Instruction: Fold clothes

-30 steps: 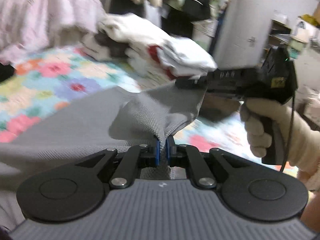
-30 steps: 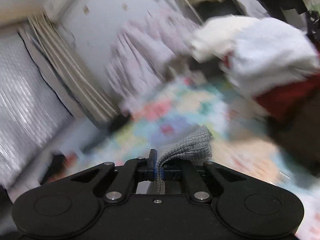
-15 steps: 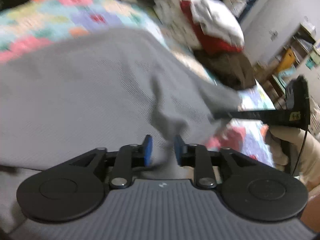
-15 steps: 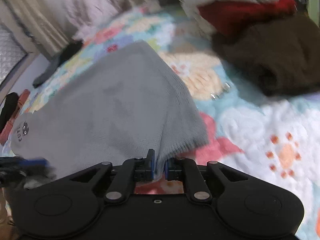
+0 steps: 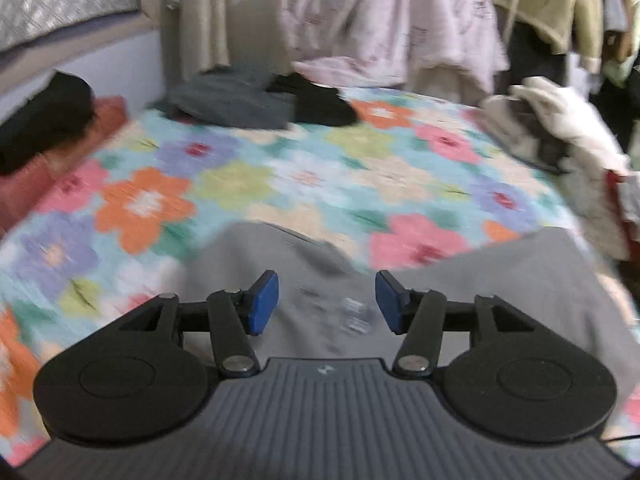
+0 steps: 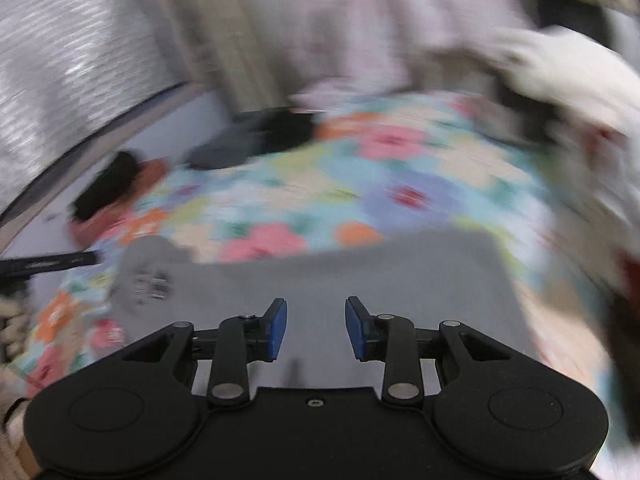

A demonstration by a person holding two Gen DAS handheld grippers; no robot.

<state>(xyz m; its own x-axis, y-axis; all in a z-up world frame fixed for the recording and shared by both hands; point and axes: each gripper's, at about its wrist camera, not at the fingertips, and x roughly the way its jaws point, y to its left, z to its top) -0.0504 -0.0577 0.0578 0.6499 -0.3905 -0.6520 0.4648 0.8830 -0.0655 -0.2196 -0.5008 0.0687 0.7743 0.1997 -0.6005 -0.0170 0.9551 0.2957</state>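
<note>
Right now both of your tools are letting go: the left tool point(image 5: 326, 300) has its blue pads point(image 5: 262, 303) spread wide and still opening, and nothing is pinched between them; the grey sweater point(image 5: 500, 280) only lies beneath and beyond the gap. Your right tool point(image 6: 316, 328) is opening too, with its blue pads point(image 6: 277, 330) apart and free of cloth, hovering over the same grey sweater point(image 6: 360, 276). That garment lies spread on the bed, on the flowered quilt point(image 5: 280, 176), at the near edge of both views. From your right wrist it reads as a broad, fairly flat grey panel with a straight far edge, and a small printed mark point(image 6: 150, 284) sits near its left end; the mark is too blurred to read. From your left wrist a fold or seam point(image 5: 312, 248) rises across the grey cloth just ahead of the pads. Farther back on the quilt a dark grey garment point(image 5: 232, 100) and a black one point(image 5: 320, 100) lie touching each other near the wall. A pile of white clothes point(image 5: 560, 128) sits at the right side of the bed, well apart from the sweater. Pale clothing point(image 5: 392, 20) hangs behind the bed. Both views are smeared by motion blur, so fine details stay uncertain.
</note>
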